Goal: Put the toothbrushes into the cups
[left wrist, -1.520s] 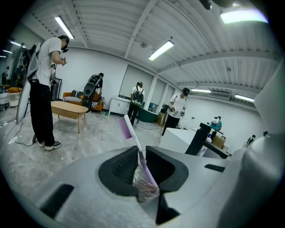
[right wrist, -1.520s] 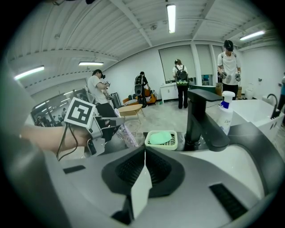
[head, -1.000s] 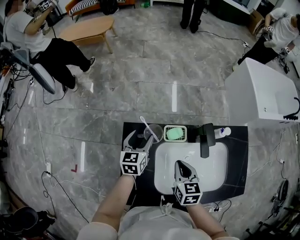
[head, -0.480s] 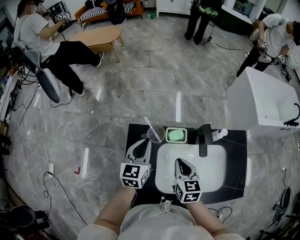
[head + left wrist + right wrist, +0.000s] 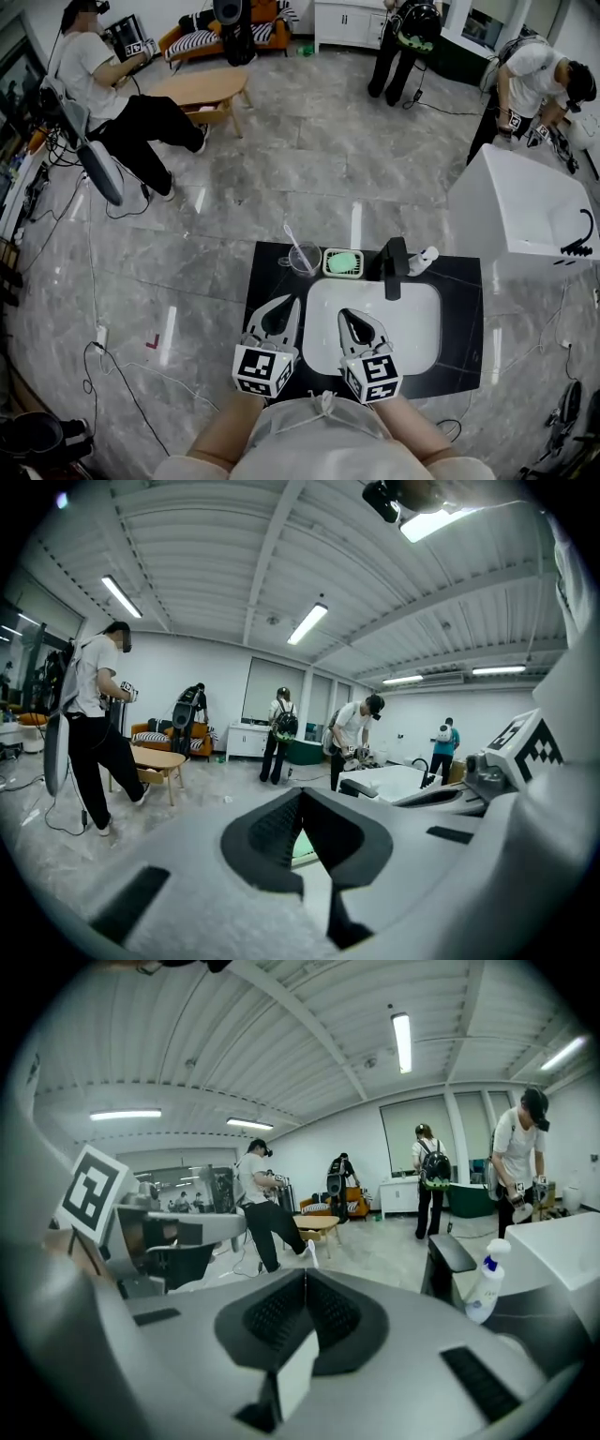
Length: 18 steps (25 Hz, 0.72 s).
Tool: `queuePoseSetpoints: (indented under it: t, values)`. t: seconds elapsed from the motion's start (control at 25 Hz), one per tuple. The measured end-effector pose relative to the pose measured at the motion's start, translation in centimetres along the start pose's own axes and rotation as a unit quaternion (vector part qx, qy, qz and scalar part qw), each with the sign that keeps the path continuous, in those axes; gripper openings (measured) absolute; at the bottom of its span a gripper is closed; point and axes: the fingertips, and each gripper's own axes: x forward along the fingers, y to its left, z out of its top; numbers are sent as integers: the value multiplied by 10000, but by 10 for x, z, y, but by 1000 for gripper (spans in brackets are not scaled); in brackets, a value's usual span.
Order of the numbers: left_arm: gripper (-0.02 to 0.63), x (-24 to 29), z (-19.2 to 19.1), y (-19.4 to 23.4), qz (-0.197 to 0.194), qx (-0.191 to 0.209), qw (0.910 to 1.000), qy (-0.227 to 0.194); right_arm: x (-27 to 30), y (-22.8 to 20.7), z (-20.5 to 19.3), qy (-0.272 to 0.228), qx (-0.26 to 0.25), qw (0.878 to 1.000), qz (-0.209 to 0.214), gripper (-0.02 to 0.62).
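**Both grippers empty at the sink front; toothbrush stands in the cup**

The left gripper (image 5: 286,307) hangs over the black counter (image 5: 464,309) at the basin's left edge. Its jaws have just been closing and now meet with nothing between them. The right gripper (image 5: 347,317) hangs over the white basin (image 5: 412,319), its jaws also pressed together and empty. A white toothbrush (image 5: 291,238) leans in the clear cup (image 5: 304,260) at the counter's back left corner, ahead of the left gripper. Just beside the cup to the right is a soap dish (image 5: 343,263) holding a green bar, then the black faucet (image 5: 394,267) and a white bottle (image 5: 422,259) with a blue cap. A white bathtub (image 5: 525,211) stands to the right of the counter. Several people stand or sit around the room (some hold similar grippers), well apart from the sink.
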Motion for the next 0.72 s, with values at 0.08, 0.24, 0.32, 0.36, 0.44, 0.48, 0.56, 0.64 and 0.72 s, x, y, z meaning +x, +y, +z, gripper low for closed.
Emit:
queuePoseSetpoints:
  t: [0.08, 0.24, 0.32, 0.36, 0.44, 0.48, 0.56, 0.64, 0.72]
  values:
    - [18, -6, -7, -16, -109, -117, 9999, 40, -8, 0, 2, -88, -57, 9999, -2, 27]
    - [18, -17, -17, -41, -268, -141, 9995, 88, -24, 0, 6, -198, -105, 9997, -48, 26]
    - [18, -21, -17, -51, -338, -64, 9994, 98, -31, 0, 6, -240, -134, 9996, -43, 26]
    - [18, -22, -17, -54, -356, -33, 9993, 93, -34, 0, 6, -275, -151, 9995, -22, 26]
    - [18, -23, -14, -57, -349, -17, 9994, 51, -39, 2, 9, -351, -193, 9992, 38, 26]
    - [18, -24, -12, -58, -334, -25, 9994, 22, -40, 3, 10, -371, -222, 9990, 63, 26]
    - [18, -23, -9, -60, -308, -29, 9995, -26, -42, 4, 11, -372, -282, 9989, 90, 26]
    - [18, -23, -6, -61, -305, -9, 9995, -57, -43, 4, 12, -365, -329, 9988, 81, 26]
    - [18, -23, -4, -63, -303, 9, 9995, -73, -45, 4, 14, -362, -361, 9987, 72, 26]
